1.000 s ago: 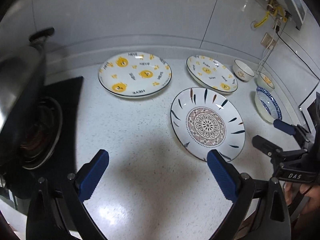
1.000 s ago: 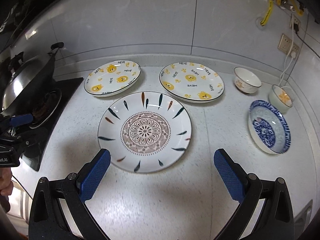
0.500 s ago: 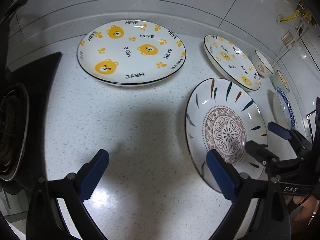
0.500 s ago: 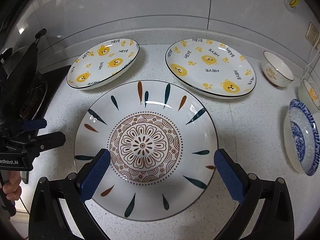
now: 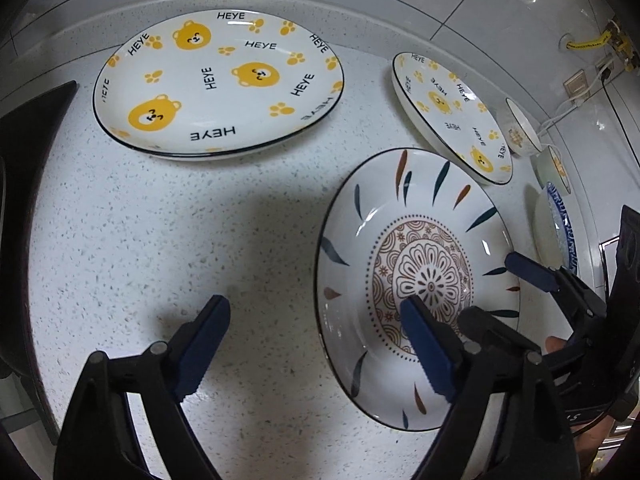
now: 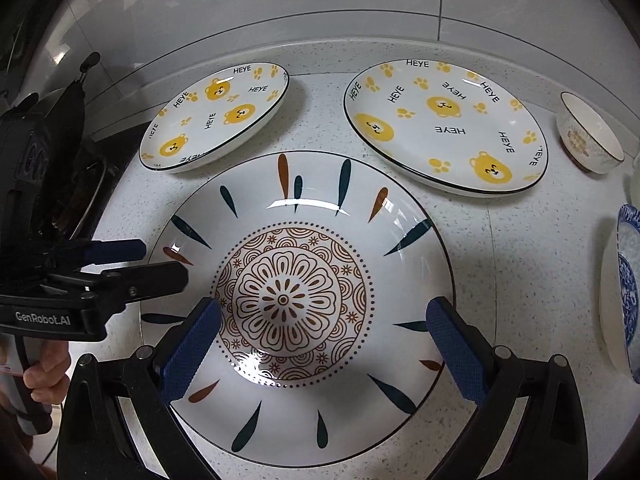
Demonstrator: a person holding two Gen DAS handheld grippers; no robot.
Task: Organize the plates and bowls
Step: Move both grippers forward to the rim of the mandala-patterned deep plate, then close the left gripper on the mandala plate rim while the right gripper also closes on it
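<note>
White speckled stone desk (image 6: 500,264) with a bunch of crockery spread over it. Front and centre sits the mandala plate (image 6: 296,304), white with a brown flower medallion in the middle and teal and orange leaf strokes round the rim, lying flat on the desk.

Behind it are two bear plates with "HEYE" printed all over: one back left (image 6: 216,120), the other back right (image 6: 444,128), both flat and apart from the mandala plate. Further right is a small bowl (image 6: 590,140) near the wall, and a blue plate (image 6: 624,292) at the right edge, mostly cut off. Left of the desk there's a dark stove (image 6: 68,200).

The right hand-held gripper (image 6: 324,340) is spread wide, its blue pads over the mandala plate on either side of the medallion, gripping nothing; can't tell if they touch the plate.

The left hand-held gripper (image 5: 316,344) is wide apart too and has hold of nothing. Its right pad (image 5: 424,356) is over the mandala plate's left half, the other pad over bare desk. From the right wrist view it comes in from the left by the plate's rim.
</note>
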